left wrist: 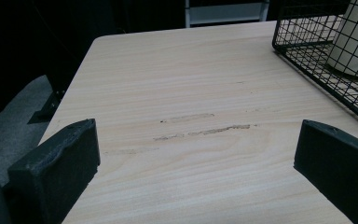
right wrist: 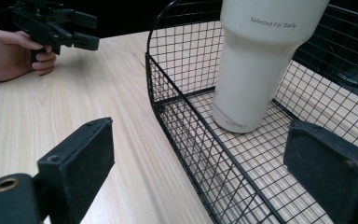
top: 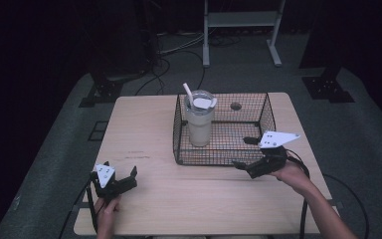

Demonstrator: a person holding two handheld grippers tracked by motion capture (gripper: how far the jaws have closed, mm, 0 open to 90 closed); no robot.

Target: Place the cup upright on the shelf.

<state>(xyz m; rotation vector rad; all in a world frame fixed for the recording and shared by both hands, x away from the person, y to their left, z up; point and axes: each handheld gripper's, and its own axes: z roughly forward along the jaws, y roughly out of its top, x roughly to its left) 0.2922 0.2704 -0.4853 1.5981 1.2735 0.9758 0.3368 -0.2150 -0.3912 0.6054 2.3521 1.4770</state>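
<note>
The right gripper [top: 247, 153] has its two black fingers [right wrist: 77, 163] spread wide apart with nothing between them; in the right gripper view one finger sits outside the near wall of a black wire basket [right wrist: 177, 112] and the other over its mesh floor, so the fingers straddle that wall without visibly touching it. In the high view this gripper sits at the basket's 5 o'clock corner, a grey three-cornered plate on top, held by the person's right hand [top: 291, 173]. The left gripper [top: 119, 178] also has its fingers [left wrist: 56, 170] well apart and empty, hovering low over bare tabletop [left wrist: 191, 84] where a few faint scuff marks [left wrist: 205, 129] streak the pale wood grain; the left hand [top: 108, 206] grips it at about 7 o'clock on the tabletop, well apart from the basket. Inside the basket, toward its 9 o'clock side, stands an upright cream-white tumbler [top: 200, 119]: wide upper body stepping down to a narrower tapered base, small grey lettering reading "Selected For Daily" near the top, a clear lid and a white straw [top: 188, 93] leaning toward 11 o'clock. The basket rests on the far centre of the tabletop.
</note>
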